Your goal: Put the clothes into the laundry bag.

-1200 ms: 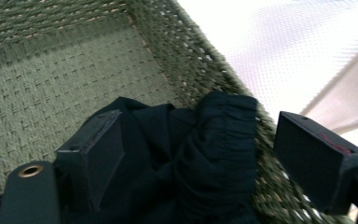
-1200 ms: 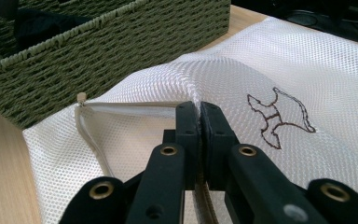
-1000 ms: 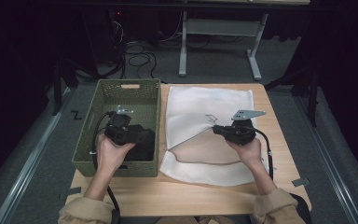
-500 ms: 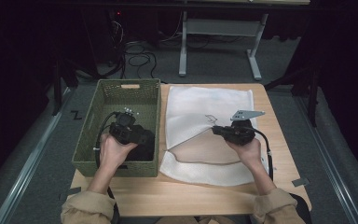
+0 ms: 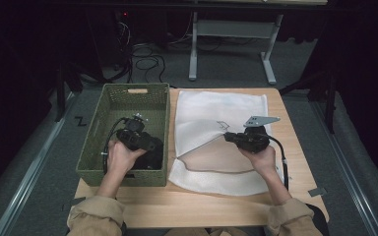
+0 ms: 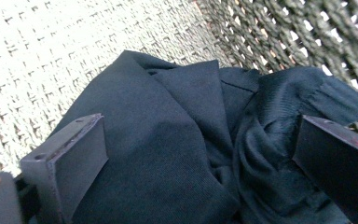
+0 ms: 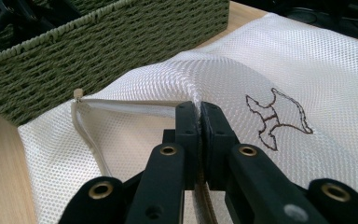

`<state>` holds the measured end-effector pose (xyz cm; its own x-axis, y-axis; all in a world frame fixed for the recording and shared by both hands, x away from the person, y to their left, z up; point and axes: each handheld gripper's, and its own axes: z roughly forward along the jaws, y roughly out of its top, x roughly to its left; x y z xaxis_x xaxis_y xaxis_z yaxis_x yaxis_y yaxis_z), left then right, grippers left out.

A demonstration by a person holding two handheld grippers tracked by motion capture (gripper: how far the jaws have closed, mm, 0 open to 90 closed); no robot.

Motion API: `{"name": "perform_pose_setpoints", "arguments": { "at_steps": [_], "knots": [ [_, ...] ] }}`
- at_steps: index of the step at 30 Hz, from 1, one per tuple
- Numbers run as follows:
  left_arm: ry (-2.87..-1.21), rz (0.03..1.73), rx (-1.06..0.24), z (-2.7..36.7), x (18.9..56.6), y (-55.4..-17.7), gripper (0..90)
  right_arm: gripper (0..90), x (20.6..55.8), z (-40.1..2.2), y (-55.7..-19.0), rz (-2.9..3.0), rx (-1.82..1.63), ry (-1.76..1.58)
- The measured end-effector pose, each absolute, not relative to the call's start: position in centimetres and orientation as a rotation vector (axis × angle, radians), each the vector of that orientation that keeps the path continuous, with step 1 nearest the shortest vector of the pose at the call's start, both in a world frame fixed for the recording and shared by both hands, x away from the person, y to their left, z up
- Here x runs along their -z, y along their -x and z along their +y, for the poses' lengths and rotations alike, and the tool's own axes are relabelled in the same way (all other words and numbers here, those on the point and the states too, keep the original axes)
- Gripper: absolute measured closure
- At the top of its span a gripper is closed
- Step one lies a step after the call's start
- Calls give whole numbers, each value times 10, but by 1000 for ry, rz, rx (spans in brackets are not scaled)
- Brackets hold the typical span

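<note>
- Basket [image 5: 94,147], green: dark cloth [image 6: 168,154] inside; left gripper [image 6: 200,158] jaws wide, just been opening, astride cloth.
- Mesh bag [image 7: 279,60], white: right gripper [image 7: 199,116] clamped on its raised edge.

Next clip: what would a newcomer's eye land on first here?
The white mesh bag spread on the table's right, its upper layer pinched and lifted open by the right hand-held gripper. Beside it, the green woven basket, where the left hand-held gripper, jaws just opened wide, straddles a dark garment.
</note>
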<state>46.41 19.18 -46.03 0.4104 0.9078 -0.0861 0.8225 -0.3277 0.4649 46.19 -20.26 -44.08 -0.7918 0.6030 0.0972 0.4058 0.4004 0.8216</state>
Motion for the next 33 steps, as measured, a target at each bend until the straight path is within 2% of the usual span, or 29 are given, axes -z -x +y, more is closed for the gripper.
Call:
{"name": "perform_pose_setpoints", "arguments": {
  "at_steps": [3, 10, 17, 23, 28, 33],
  "knots": [
    [-2262, 1470, -228, 189, 466, -467, 6, 875, 441, -201, -462, 2446, -1334, -889],
    [-2326, 1443, -174, 181, 476, -469, 5, 874, 441, -201, -461, 2446, -1334, -888],
    [-2485, 1436, -92, 170, 493, -473, 0, 873, 441, -201, -460, 2446, -1329, -889],
    [-2511, 1423, -90, 171, 498, -475, 0, 873, 442, -202, -461, 2441, -1333, -892],
    [-2547, 1398, -189, 168, 499, -478, 0, 872, 442, -202, -460, 2438, -1332, -891],
    [-2513, 1465, -185, 170, 501, -484, 0, 873, 442, -202, -460, 2438, -1331, -891]
  ]
}}
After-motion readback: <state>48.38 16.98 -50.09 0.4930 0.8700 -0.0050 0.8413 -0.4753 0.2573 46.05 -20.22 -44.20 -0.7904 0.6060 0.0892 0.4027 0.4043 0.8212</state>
